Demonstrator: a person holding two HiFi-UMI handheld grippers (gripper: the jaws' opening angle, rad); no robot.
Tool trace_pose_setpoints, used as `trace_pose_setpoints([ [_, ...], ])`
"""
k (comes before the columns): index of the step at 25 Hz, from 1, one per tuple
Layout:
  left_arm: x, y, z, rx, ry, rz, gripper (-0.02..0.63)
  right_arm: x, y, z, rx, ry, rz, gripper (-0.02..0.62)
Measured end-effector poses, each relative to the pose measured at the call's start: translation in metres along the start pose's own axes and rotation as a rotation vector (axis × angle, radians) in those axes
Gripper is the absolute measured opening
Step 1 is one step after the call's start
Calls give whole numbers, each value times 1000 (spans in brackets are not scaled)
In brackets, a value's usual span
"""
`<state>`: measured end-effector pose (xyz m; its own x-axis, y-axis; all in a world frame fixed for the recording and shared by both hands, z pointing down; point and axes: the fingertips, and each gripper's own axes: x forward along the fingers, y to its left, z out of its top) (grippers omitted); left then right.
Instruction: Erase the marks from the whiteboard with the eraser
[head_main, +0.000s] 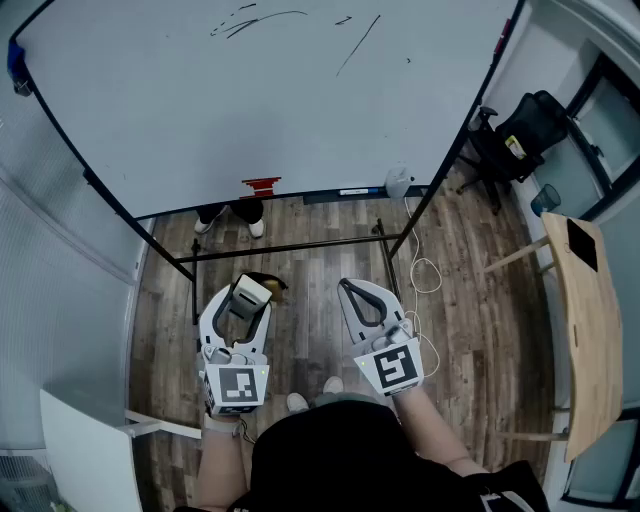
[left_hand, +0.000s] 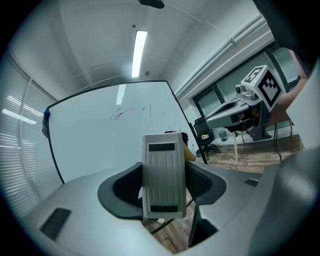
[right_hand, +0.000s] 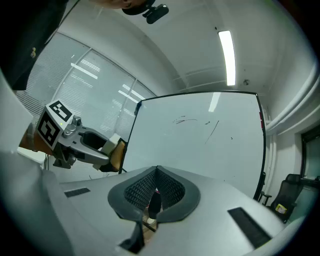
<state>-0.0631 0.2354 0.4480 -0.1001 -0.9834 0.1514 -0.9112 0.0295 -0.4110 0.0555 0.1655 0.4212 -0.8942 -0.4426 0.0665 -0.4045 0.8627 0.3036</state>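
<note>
On the left, the left gripper (head_main: 245, 300) is clamped on the eraser (head_main: 252, 292), the pale grey block upright between its jaws, held low over the wood floor (head_main: 330, 215) and well short of the whiteboard (head_main: 270, 120). The board stands ahead, with thin black marks (head_main: 250, 20) scattered across its upper part. Over to the right, the right gripper (head_main: 352, 290) is pinched shut on nothing, level with its partner.

Whiteboard (head_main: 260, 110): large, white, black-framed, on a floor stand, mostly clean. Marks (head_main: 250, 20): thin dark strokes near the top edge, in a scribbled cluster, with one long slanted line (head_main: 358, 45) beside it. Eraser (left_hand: 163, 175): pale grey ribbed block with tan pad, clamped upright between the jaws of the left gripper (head_main: 247, 296), well apart from the board.
</note>
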Motion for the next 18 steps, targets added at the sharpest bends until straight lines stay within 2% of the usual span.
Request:
trace_pose_setpoints([
  [6,14,-1,13,6,-2,23,268,0,-20,-8,-5,6,14,26],
  [11,34,-10,5,11,42,50,267,9,-43,-15,38,-28,22,26],
  [14,41,-9,0,32,62,68,267,16,-52,-15,66,-66,57,26],
  [18,49,1,-16,43,95,96,267,37,-55,-27,68,-48,87,26],
])
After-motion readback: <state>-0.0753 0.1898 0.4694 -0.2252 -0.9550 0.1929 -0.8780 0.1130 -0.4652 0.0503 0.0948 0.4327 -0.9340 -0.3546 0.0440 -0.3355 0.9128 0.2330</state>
